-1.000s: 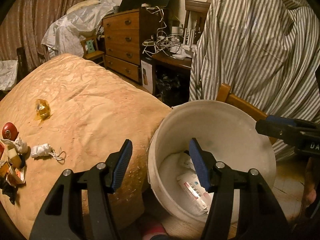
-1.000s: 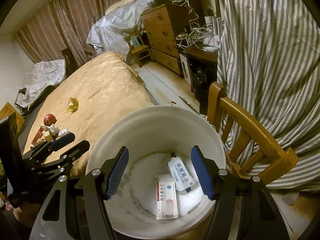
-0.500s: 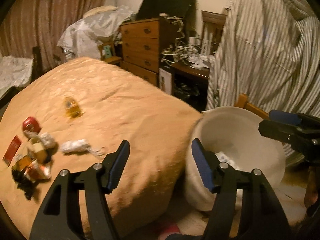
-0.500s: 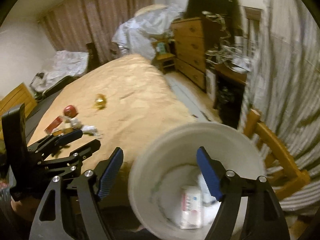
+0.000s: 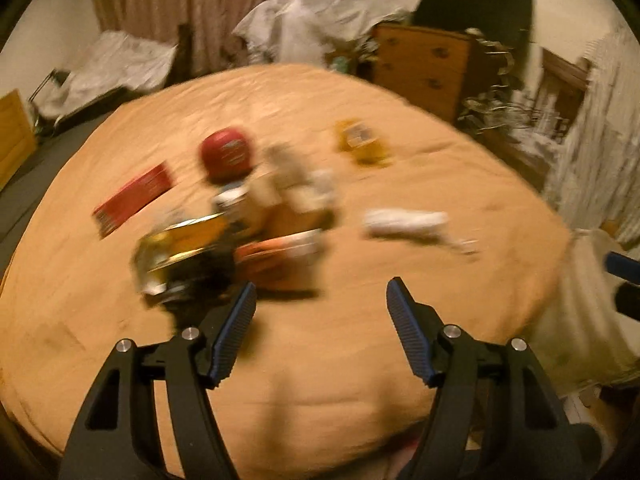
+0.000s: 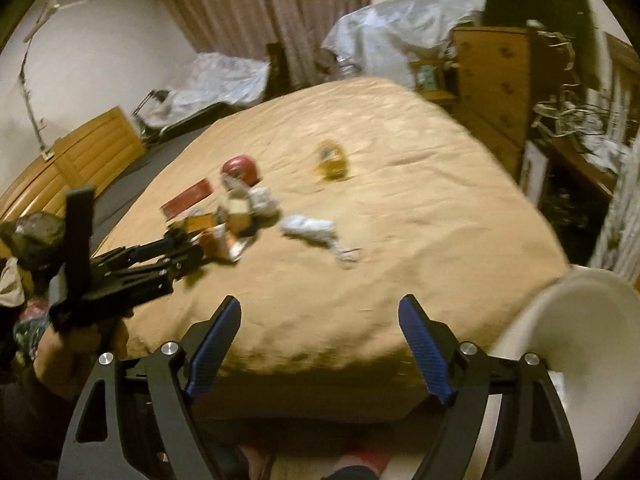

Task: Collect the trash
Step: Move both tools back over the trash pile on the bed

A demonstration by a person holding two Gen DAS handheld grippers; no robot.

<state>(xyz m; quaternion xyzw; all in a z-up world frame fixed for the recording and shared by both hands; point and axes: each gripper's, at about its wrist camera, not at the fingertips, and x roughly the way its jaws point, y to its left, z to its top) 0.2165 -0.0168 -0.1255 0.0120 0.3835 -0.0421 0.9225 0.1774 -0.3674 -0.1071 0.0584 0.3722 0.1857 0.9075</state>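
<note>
A blurred heap of trash point(image 5: 240, 232) lies on the tan bed cover point(image 5: 320, 360): a red round item point(image 5: 228, 154), a red flat packet point(image 5: 134, 196), a gold wrapper point(image 5: 180, 248), a white crumpled piece point(image 5: 404, 222) and a yellow wrapper point(image 5: 360, 144). My left gripper point(image 5: 320, 300) is open and empty, just short of the heap. In the right wrist view it point(image 6: 176, 250) reaches over the heap point(image 6: 232, 220). My right gripper point(image 6: 320, 316) is open and empty at the bed's near edge. The white bucket point(image 6: 576, 320) stands at the right.
A wooden dresser point(image 6: 492, 80) and a cluttered desk with cables point(image 6: 572, 120) stand right of the bed. Covered furniture point(image 6: 392, 40) and curtains point(image 6: 288, 4) are behind it. A wooden headboard point(image 6: 60, 168) is at the left. Striped cloth point(image 5: 600, 152) hangs at the right.
Both grippers swung left from over the bucket to the bed. The left gripper now faces the trash heap close up. The bucket slid to the right edge of both views.
</note>
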